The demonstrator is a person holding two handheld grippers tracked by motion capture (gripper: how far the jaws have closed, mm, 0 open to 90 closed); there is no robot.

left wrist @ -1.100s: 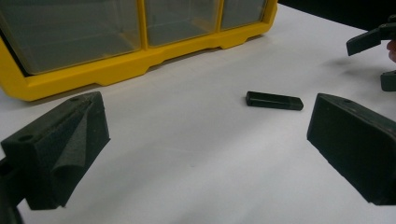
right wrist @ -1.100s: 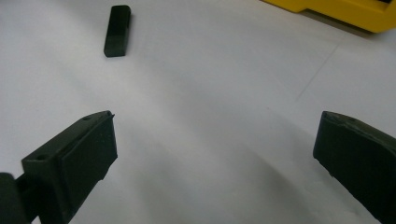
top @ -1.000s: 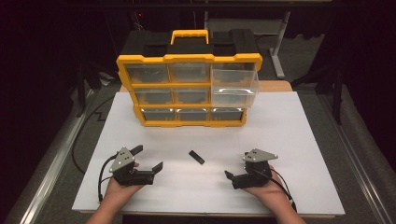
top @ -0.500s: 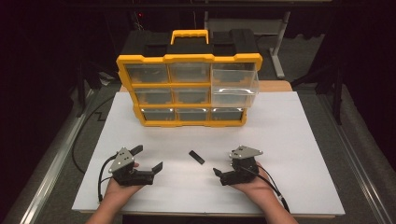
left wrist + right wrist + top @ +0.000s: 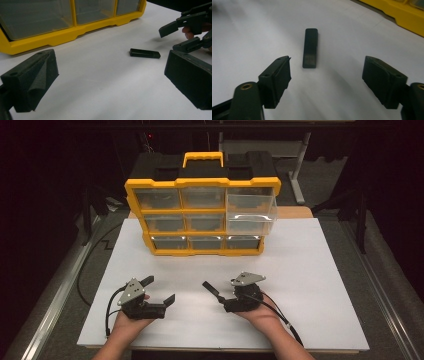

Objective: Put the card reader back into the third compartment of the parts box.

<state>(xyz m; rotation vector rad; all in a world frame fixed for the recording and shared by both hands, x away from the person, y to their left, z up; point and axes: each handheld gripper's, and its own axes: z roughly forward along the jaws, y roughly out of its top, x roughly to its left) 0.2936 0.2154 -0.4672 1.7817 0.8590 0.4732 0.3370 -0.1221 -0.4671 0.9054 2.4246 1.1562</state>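
Observation:
A small black bar (image 5: 209, 287) lies flat on the white tabletop (image 5: 310, 270) between my two grippers. In the right gripper view the bar (image 5: 310, 47) sits just ahead of my right gripper (image 5: 327, 62), pointing away along the gap. Its jaws have just been closing but stand apart, with nothing between the pads. From above, the right gripper (image 5: 220, 299) points left at the bar. My left gripper (image 5: 159, 289) rests open, lower left of the bar. In the left gripper view, the bar (image 5: 145, 53) lies beyond its jaws (image 5: 110, 60), beside the right gripper (image 5: 168, 39).
A yellow and black drawer organizer (image 5: 202, 217) stands upright at the back of the table, with several clear drawers. Its large right drawer (image 5: 250, 215) is pulled out. Cables trail from both grippers toward the table's front edge.
My right gripper has slid left across the table up to the black bar, and its jaws have narrowed. The left gripper and the bar have stayed where they were.

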